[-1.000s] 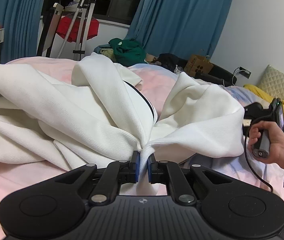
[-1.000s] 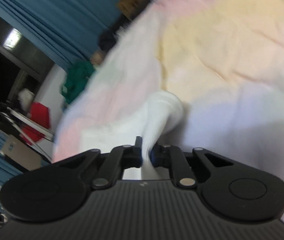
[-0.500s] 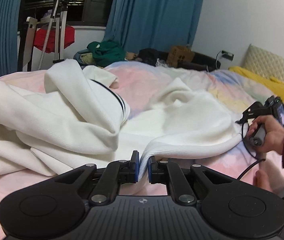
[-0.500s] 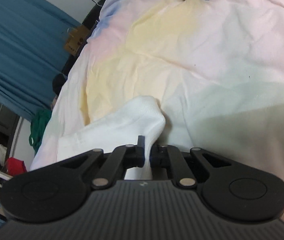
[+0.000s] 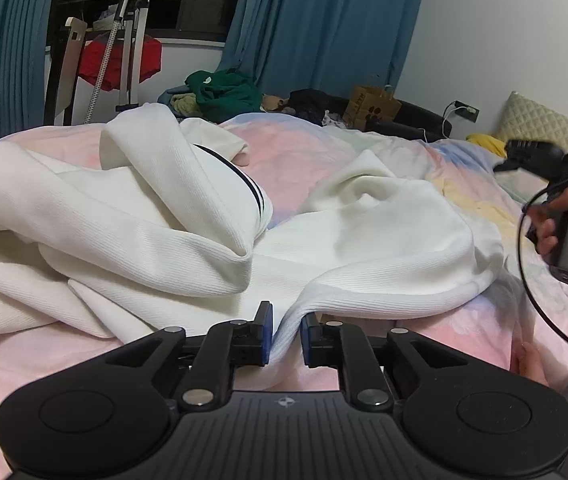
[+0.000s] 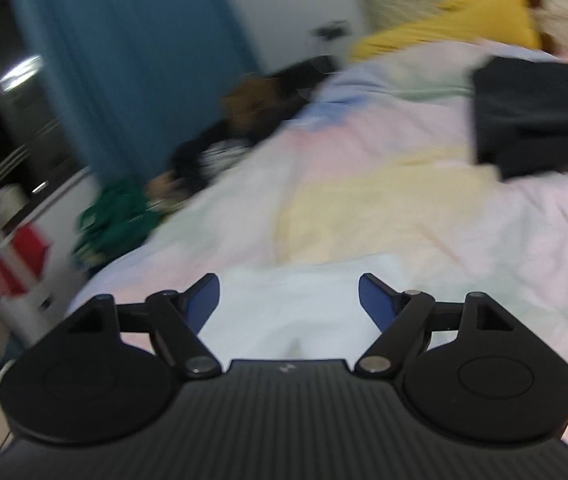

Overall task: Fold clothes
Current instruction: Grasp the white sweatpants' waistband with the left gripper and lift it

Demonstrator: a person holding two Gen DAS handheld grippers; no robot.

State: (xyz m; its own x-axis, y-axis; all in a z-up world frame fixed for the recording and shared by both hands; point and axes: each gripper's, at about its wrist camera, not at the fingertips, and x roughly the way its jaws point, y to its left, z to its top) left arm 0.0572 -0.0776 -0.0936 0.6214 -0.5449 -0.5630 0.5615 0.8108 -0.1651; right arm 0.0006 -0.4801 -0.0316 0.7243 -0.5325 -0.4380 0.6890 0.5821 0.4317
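Left wrist view: a white ribbed knit garment with a thin dark stripe [image 5: 187, 224] lies crumpled across a bed covered in a pastel pink, yellow and blue sheet [image 5: 316, 152]. One fold rises into a tall ridge at the left, and a flatter panel spreads to the right with its rounded hem resting on the sheet. Behind the bed, blue curtains [image 5: 324, 28] frame a dark window, with a red cloth [image 5: 119, 60] hanging on a rack, a heap of green clothing [image 5: 223, 92] and a brown paper bag [image 5: 376, 104] along the far edge, and a quilted pale cushion [image 5: 536, 124] by the white wall.

The garment's left end runs out of frame, so its full shape cannot be made out. The right wrist view is heavily blurred; a black cloth [image 6: 536, 116] on the bed and a yellow cushion [image 6: 456, 24] beyond it show only as smears.

The left gripper [image 5: 287, 338] sits low at the near hem, its jaws just having been opening; a fold of the white fabric passes between the blue pads, the right pad standing clear of it. The right gripper [image 6: 288, 300], held in a hand [image 5: 564, 232] at the right edge of the left view, has also just been opening: its jaws stand wide apart, with white fabric lying below, ungripped.
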